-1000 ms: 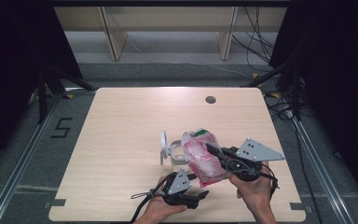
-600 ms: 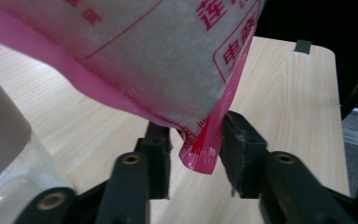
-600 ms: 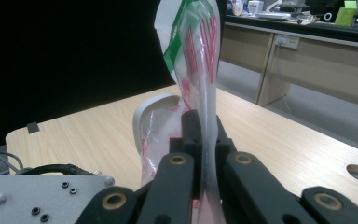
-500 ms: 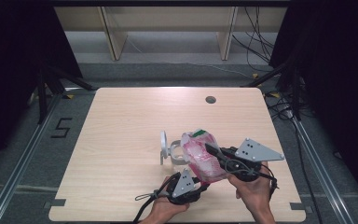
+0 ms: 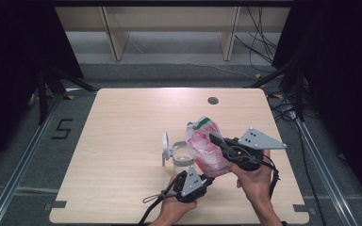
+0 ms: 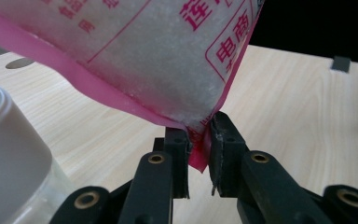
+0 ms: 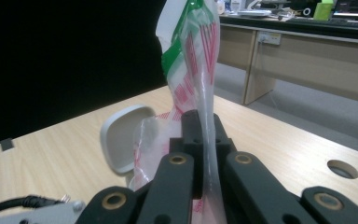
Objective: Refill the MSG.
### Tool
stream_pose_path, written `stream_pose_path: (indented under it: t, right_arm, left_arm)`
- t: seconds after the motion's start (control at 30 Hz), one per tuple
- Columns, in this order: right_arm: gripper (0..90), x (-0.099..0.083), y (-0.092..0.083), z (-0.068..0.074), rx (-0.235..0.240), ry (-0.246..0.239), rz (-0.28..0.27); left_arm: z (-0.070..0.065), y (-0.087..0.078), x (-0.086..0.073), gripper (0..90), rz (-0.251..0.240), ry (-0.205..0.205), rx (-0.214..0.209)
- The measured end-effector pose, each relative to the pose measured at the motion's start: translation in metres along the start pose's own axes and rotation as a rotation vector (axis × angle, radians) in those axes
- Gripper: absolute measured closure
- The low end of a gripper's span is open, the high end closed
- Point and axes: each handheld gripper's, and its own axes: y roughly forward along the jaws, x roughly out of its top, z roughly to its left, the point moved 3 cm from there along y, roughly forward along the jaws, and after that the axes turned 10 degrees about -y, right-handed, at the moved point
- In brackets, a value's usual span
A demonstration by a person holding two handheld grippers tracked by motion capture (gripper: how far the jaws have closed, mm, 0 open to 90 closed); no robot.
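A lab or office test room. A bare wooden table (image 5: 122, 141) stands between dark curtains (image 5: 9, 70), with loose cables (image 5: 259, 42) on the floor. Desks with monitors (image 7: 354, 7) stand behind.

The bag (image 5: 206, 147) is clear plastic with pink-red print and a green patch; the container (image 5: 181, 155) is clear with a grey lid; the bench (image 5: 122, 122) is pale wood-grain.
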Motion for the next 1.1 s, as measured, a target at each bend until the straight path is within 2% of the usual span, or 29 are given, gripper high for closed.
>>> stream_pose_path:
  t: [0.03,0.07,0.13,0.17,0.2,0.23,0.3,0.33,0.37,0.4,0.47,0.5,0.53,0.57,0.6,0.63,0.67,0.7,0.73,0.77,0.8,0.83,0.87,0.9,0.97,1.03,1.1]
  right_arm:
    - [90.0,0.002,0.004,0.000,0.015,-0.005,-0.013]
    - [90.0,0.004,0.005,-0.001,-0.002,-0.014,-0.005]
    - [90.0,0.006,0.010,-0.001,0.009,-0.010,-0.006]
    - [90.0,0.007,0.011,-0.001,0.001,-0.025,-0.002]
    - [90.0,0.008,0.013,-0.001,0.003,-0.005,-0.004]
    - [90.0,0.009,0.015,-0.003,0.000,-0.018,-0.012]
    - [90.0,0.011,0.016,-0.001,0.001,0.011,-0.001]
    - [90.0,0.012,0.018,-0.002,0.010,-0.003,-0.011]
    - [90.0,0.013,0.018,0.000,0.002,0.013,0.003]
    - [90.0,0.014,0.018,-0.001,-0.008,-0.013,0.003]
    - [90.0,0.014,0.021,-0.002,0.006,-0.016,-0.013]
    - [90.0,0.014,0.020,-0.002,-0.002,-0.010,0.001]
    - [90.0,0.014,0.021,-0.004,-0.019,-0.026,-0.006]
    - [90.0,0.014,0.020,-0.002,-0.008,0.012,-0.003]
    - [90.0,0.014,0.020,-0.005,-0.017,-0.009,-0.007]
    - [90.0,0.014,0.021,-0.005,-0.002,0.010,-0.011]
    - [90.0,0.015,0.023,-0.005,-0.001,0.003,-0.020]
    - [90.0,0.015,0.022,-0.004,-0.007,0.005,-0.005]
    - [90.0,0.015,0.024,-0.004,-0.003,0.000,-0.015]
    - [90.0,0.015,0.024,-0.002,-0.006,0.015,0.001]
    - [90.0,0.016,0.025,-0.004,-0.005,-0.008,-0.017]
    - [90.0,0.017,0.026,-0.004,-0.012,-0.002,-0.016]
    - [90.0,0.018,0.026,-0.003,-0.015,0.009,-0.010]
    - [90.0,0.018,0.026,-0.004,-0.005,0.005,-0.009]
    - [90.0,0.020,0.027,-0.007,-0.013,-0.006,-0.021]
    - [90.0,0.022,0.027,-0.007,-0.023,0.009,-0.026]
    - [90.0,0.023,0.028,-0.009,-0.015,0.000,-0.028]
  left_arm:
    - [0.001,0.000,0.001,78.6,0.000,-0.006,0.007]
    - [0.002,0.000,0.002,78.7,-0.001,-0.022,0.005]
    - [0.003,0.000,0.003,78.8,-0.003,-0.039,0.008]
    - [0.004,0.001,0.004,78.8,-0.009,-0.048,0.009]
    - [0.003,0.001,0.004,78.8,-0.020,-0.040,0.013]
    - [0.002,0.001,0.005,78.9,-0.023,-0.037,0.035]
    - [0.001,0.003,0.005,78.9,-0.043,-0.065,0.024]
    - [-0.001,0.003,0.005,78.9,-0.047,-0.077,0.027]
    - [-0.002,0.004,0.005,78.9,-0.053,-0.077,0.028]
    - [-0.004,0.005,0.006,78.9,-0.054,-0.075,0.025]
    - [-0.005,0.009,0.007,78.9,-0.062,-0.086,0.013]
    - [-0.006,0.009,0.008,78.9,-0.051,-0.067,0.016]
    - [-0.006,0.009,0.009,78.9,-0.047,-0.070,0.011]
    - [-0.005,0.011,0.009,79.0,-0.062,-0.078,0.014]
    - [-0.006,0.012,0.009,79.0,-0.073,-0.077,0.015]
    - [-0.006,0.013,0.009,79.0,-0.077,-0.092,0.015]
    - [-0.007,0.015,0.009,79.0,-0.092,-0.102,0.009]
    - [-0.008,0.016,0.009,79.0,-0.097,-0.105,-0.001]
    - [-0.008,0.016,0.010,78.9,-0.092,-0.106,0.008]
    - [-0.008,0.017,0.011,78.9,-0.100,-0.104,0.009]
    - [-0.009,0.018,0.011,78.9,-0.106,-0.097,0.019]
    - [-0.009,0.019,0.013,78.9,-0.107,-0.082,0.019]
    - [-0.010,0.019,0.014,78.9,-0.104,-0.081,0.020]
    - [-0.010,0.019,0.015,78.9,-0.108,-0.080,0.021]
    - [-0.009,0.020,0.018,78.9,-0.113,-0.086,0.013]
    - [-0.008,0.020,0.020,78.9,-0.114,-0.091,0.020]
    - [-0.008,0.021,0.021,78.9,-0.120,-0.090,0.026]
